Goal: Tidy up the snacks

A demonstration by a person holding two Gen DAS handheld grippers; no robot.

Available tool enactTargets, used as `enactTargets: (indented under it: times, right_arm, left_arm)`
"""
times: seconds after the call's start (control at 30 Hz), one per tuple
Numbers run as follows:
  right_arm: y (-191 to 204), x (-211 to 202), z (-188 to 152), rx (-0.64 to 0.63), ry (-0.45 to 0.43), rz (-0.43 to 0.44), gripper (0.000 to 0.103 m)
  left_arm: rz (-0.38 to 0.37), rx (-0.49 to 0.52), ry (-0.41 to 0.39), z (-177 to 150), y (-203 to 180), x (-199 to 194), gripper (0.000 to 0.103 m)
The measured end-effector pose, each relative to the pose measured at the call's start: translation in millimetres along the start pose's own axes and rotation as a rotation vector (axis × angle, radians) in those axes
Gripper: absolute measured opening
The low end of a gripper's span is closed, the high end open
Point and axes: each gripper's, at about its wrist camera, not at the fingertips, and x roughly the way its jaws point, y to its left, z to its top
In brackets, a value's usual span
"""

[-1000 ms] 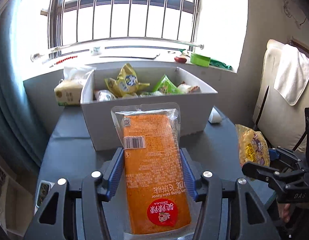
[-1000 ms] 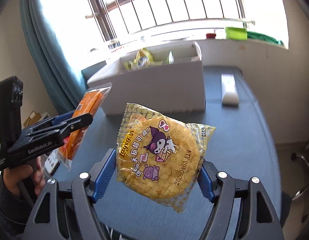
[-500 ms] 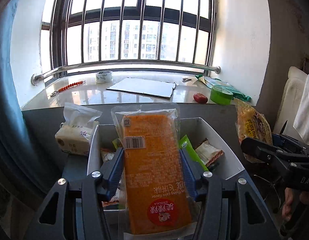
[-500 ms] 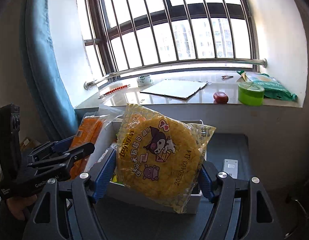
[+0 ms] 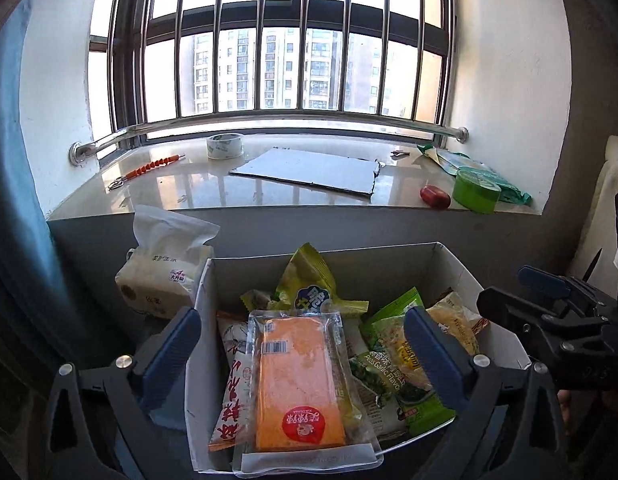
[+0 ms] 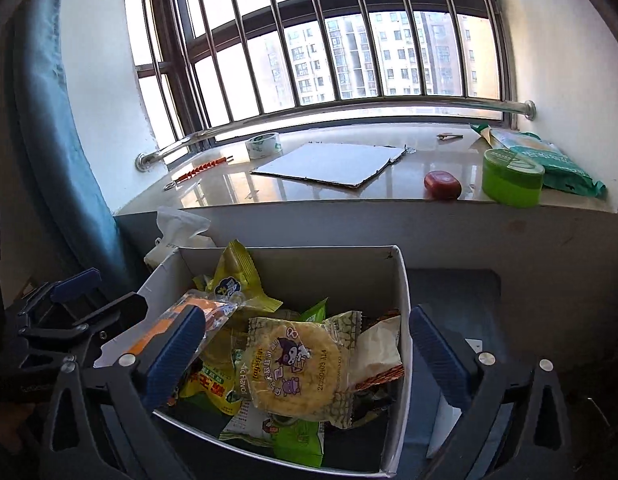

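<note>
Two handheld grippers hang over an open white box (image 5: 449,258) of snacks below a barred window. In the left wrist view, the left gripper (image 5: 305,344) fills the lower half of the frame, its blue pads spread wide and opening. An orange cake packet (image 5: 299,384) in clear wrap lies lengthwise between them, touched by neither pad, on top of the pile at the near end of the box, with its near edge over the box's front wall. Green pea packets (image 5: 393,364) sit to its right, a yellow-green bag (image 5: 309,288) stands behind it, and a tissue pack (image 5: 161,280) rests just outside the box's left wall.

In the right wrist view, the right gripper (image 6: 305,354) is likewise spread and opening, both pads clear of everything. A round yellow cracker pack (image 6: 295,372) printed with a cartoon figure lies flat on the heap in the middle of the box (image 6: 401,280), between the pads but apart from them. The left gripper (image 6: 69,312) shows at the left edge of this frame, with the orange packet (image 6: 177,320) beside it.

On the windowsill (image 6: 389,188) across the upper middle of the frame lie a roll of tape (image 6: 263,145), a flat sheet of cardboard (image 6: 329,164), a small red object (image 6: 442,184) and a green round tub (image 6: 511,176). A blue curtain (image 6: 57,140) hangs at the left.
</note>
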Motion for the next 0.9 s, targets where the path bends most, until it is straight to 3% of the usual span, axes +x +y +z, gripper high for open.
enactTargets:
  times: [0.2, 0.4, 0.73, 0.9]
  right_arm:
    - [5.1, -28.9, -9.5, -0.011, -0.045, -0.010, 0.103]
    - [18.4, -70.9, -31.7, -0.064, -0.098, -0.039, 0.103]
    - [25.2, -153.3, -79.1, -0.014, -0.216, 0.021, 0.103]
    - [28.8, -178.0, -102.3, 0.003, -0.241, 0.023, 0.103]
  left_arm:
    - [0.019, 0.017, -0.007, -11.3, -10.7, -19.9, 0.103]
    - [0.024, 0.043, -0.066, -33.1, -26.8, -58.4, 0.103]
    - [0.044, -0.019, -0.108, -75.2, -32.4, -129.4, 0.103]
    - [0.011, -0.039, -0.100, -94.5, -29.6, -153.7, 0.103]
